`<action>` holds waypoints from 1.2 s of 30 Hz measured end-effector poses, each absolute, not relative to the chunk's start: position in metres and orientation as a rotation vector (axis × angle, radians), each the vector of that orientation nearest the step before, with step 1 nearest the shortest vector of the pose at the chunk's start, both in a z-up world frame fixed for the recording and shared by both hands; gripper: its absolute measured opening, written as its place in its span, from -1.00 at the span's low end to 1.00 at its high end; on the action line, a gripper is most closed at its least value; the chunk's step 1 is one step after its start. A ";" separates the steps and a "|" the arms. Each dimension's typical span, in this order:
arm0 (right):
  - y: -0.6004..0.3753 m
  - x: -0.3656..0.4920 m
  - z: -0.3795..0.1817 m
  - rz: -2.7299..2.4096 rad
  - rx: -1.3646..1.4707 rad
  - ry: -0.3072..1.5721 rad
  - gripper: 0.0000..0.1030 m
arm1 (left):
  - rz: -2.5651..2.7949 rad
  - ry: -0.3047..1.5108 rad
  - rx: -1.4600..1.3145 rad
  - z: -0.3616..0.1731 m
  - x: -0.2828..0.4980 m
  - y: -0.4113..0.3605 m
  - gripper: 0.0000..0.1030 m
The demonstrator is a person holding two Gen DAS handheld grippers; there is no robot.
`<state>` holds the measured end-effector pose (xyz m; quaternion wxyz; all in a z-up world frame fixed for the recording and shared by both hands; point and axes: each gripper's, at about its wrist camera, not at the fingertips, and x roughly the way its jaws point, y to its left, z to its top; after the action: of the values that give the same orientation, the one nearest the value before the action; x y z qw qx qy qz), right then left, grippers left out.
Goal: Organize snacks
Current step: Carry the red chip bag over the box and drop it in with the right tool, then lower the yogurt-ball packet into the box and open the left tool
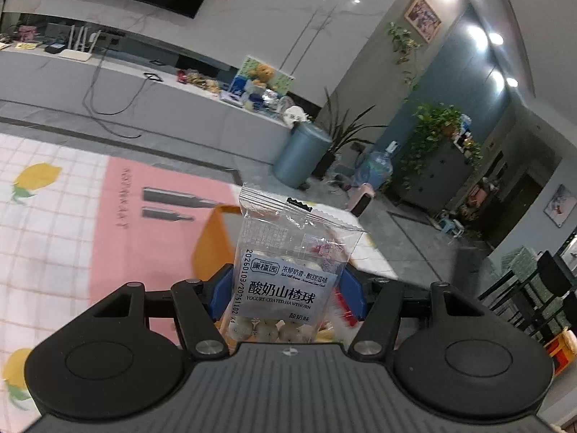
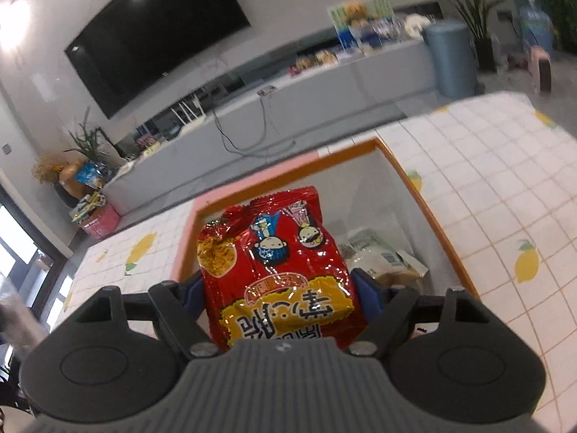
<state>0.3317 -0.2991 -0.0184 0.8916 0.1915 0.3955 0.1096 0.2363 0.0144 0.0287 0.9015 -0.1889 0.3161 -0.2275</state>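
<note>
A clear hawthorn packet [image 1: 288,274] is gripped between the blue pads of the left claw [image 1: 286,290], and a red noodle bag [image 2: 274,267] is clamped in the right claw [image 2: 277,290]; both claws are closed onto their loads only as far as the packets' width allows, so neither is fully clenched. The hawthorn packet is held upright above the desk [image 1: 54,238], with an orange-rimmed box [image 1: 212,238] partly visible behind it, near the desk's far edge. It is judged to be light, crinkly and slippery, its round sweets loose inside, so a hold across the filled lower body, as taken now, is thought safer than one on the thin sealed top. The noodle bag is held over the open box [image 2: 414,187], whose pink and orange rim lies on the checked cloth; a pale packet [image 2: 382,259] is seen already resting on the box floor, just beside the bag's right edge. The bag is judged light and puffy, with a brittle noodle block inside that could be crushed by a hard squeeze, so a moderate grip on the side edges is preferred. Whether the bag touches the box floor cannot be told.
</note>
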 end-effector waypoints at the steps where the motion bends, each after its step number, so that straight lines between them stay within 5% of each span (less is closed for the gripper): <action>1: -0.299 0.337 -0.021 0.220 0.383 0.840 0.51 | -0.480 0.654 -0.390 0.029 0.239 0.009 0.38; 12: -0.285 0.345 -0.034 0.118 0.210 0.903 0.53 | -0.553 0.681 -0.333 0.026 0.253 -0.029 0.38; 19: -0.292 0.342 -0.029 0.178 0.296 0.894 0.88 | -0.518 0.710 -0.313 0.025 0.257 -0.043 0.38; 36: -0.376 0.304 0.003 0.103 0.640 0.684 0.94 | -0.458 0.871 -0.291 0.002 0.303 -0.085 0.38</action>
<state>0.3041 -0.3758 0.0033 0.8910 0.3085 0.3295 0.0494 0.3025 -0.0845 0.0016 0.8711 -0.1393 0.4168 -0.2192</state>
